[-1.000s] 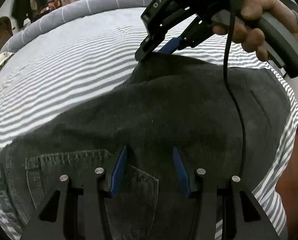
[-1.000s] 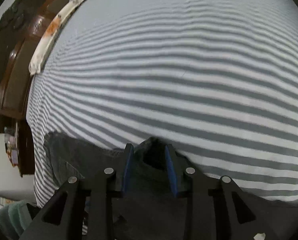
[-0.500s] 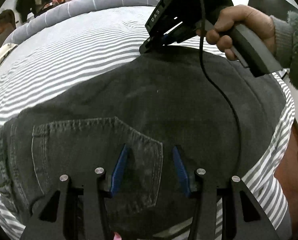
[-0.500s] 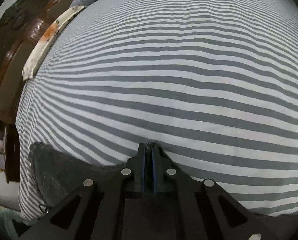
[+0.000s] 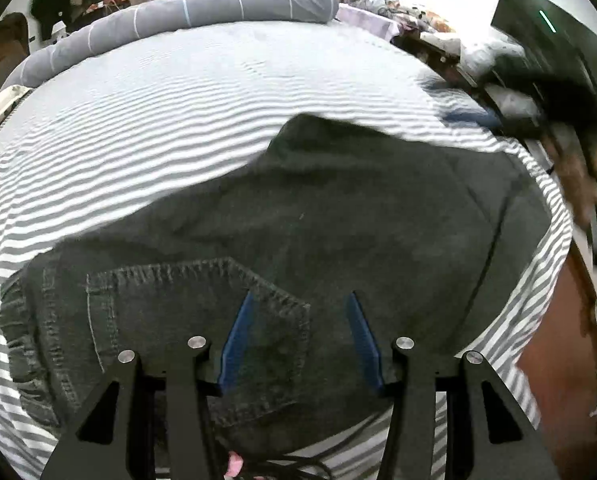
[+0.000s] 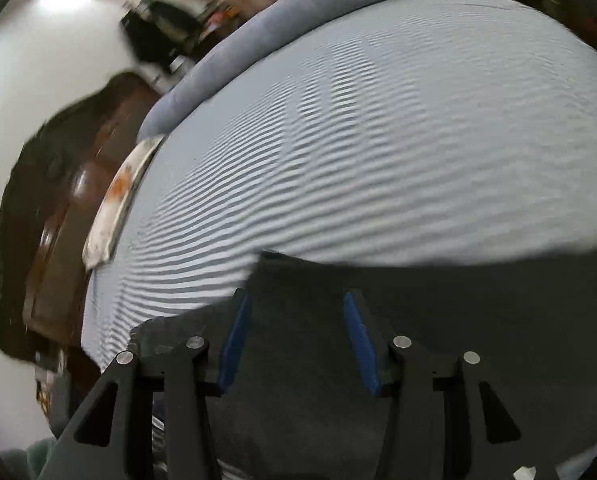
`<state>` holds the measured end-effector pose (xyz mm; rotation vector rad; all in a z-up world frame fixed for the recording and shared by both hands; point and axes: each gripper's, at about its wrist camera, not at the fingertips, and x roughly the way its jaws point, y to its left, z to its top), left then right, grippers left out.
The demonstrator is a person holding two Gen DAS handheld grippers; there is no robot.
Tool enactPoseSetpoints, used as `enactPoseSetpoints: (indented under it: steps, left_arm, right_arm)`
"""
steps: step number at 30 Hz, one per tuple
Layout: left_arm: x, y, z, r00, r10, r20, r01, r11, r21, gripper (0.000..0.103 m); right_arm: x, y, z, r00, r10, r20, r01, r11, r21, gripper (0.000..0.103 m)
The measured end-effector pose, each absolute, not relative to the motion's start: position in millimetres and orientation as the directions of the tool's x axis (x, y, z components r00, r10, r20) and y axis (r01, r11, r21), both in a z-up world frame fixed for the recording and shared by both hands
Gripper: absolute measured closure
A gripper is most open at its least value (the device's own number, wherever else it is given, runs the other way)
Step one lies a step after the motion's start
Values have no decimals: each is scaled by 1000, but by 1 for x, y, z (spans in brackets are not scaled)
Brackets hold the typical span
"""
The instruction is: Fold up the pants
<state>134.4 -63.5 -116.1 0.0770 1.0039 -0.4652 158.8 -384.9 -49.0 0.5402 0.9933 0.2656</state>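
1. On the striped bed [image 5: 146, 128], the dark jeans [image 5: 322, 216] lie folded into a flat bundle, back pocket [image 5: 194, 320] upward.
2. Left tool [image 5: 298, 336] hovers above the jeans, released, empty.
3. Right tool [image 6: 296, 338], likewise spread and empty, looks clear of the fold.

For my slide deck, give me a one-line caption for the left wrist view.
Open left gripper poised over folded dark jeans on a striped bedsheet.
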Motion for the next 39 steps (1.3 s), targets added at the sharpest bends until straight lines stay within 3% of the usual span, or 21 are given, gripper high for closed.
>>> enactPoseSetpoints:
  steps: [7,15,30,39]
  left_arm:
    - [121,-81,-94,408,-425,-808,396,880,-262,51]
    - [120,-128,-96,357,-433,-828,399,872,-284,49]
    - [134,-240,-116,370,-394,-841,480,857,-190,49]
    - [136,-295,-121,394,-392,-831,565,817,-118,49]
  right_arm:
    - [65,-532,-67,626,259,-736,285,802,525,56]
    - [29,-659,-89,626,108,-773,421,787,451,56]
    - [64,-727,-134,575,258,-777,281,829,483,57]
    - [40,-731,-143,607,382,-697,184,785,591,80]
